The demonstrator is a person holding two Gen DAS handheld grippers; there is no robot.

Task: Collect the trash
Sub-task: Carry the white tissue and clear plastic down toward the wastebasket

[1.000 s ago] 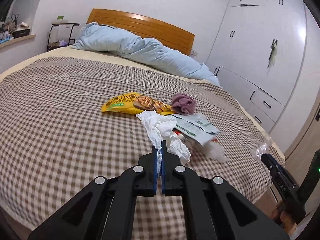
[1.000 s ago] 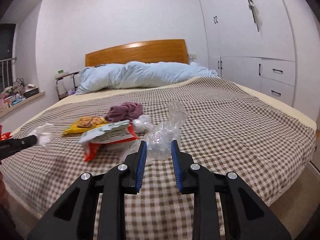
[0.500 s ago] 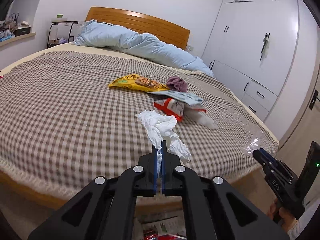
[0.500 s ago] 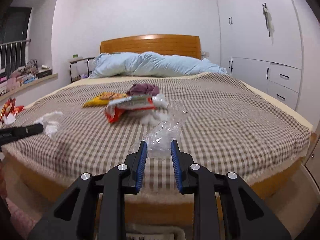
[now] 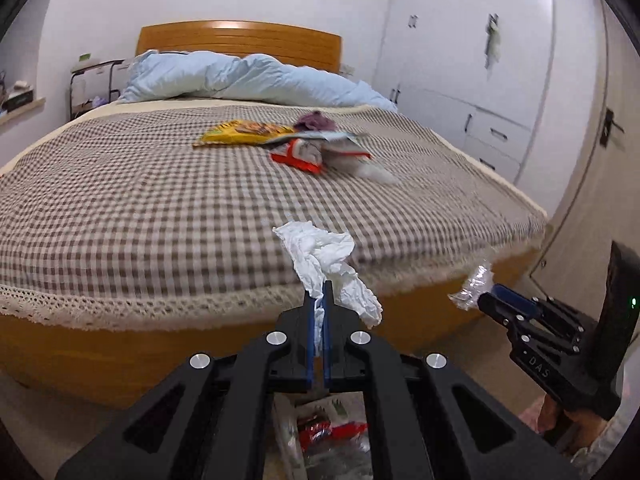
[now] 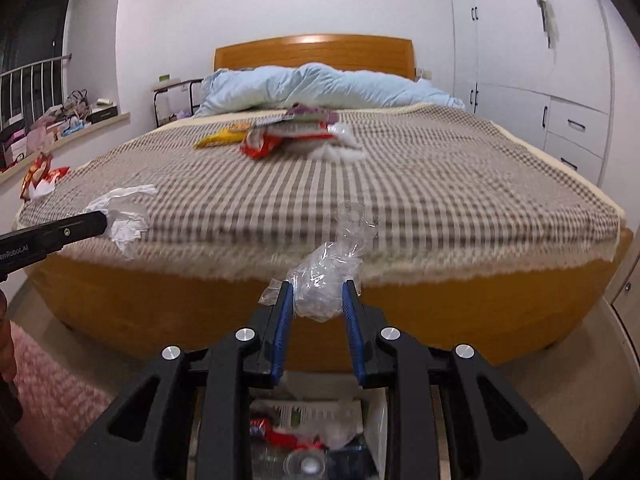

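The left gripper (image 5: 317, 300) pinches a tissue (image 5: 326, 258), the right gripper (image 6: 316, 300) clamps crumpled plastic (image 6: 326, 276); the bin (image 6: 304, 440) sits directly below both, near the bed's foot.

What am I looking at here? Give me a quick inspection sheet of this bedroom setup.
Surface: bed with checked cover.
Job's things: white tissue and clear plastic wrap, both held; yellow snack bag and red wrapper on the bed.
Clutter: purple cloth; trash container below the grippers.
Grippers: left gripper shut on tissue; right gripper shut on wrap.
Cables: nothing seen.
Surroundings: blue duvet, white wardrobe.
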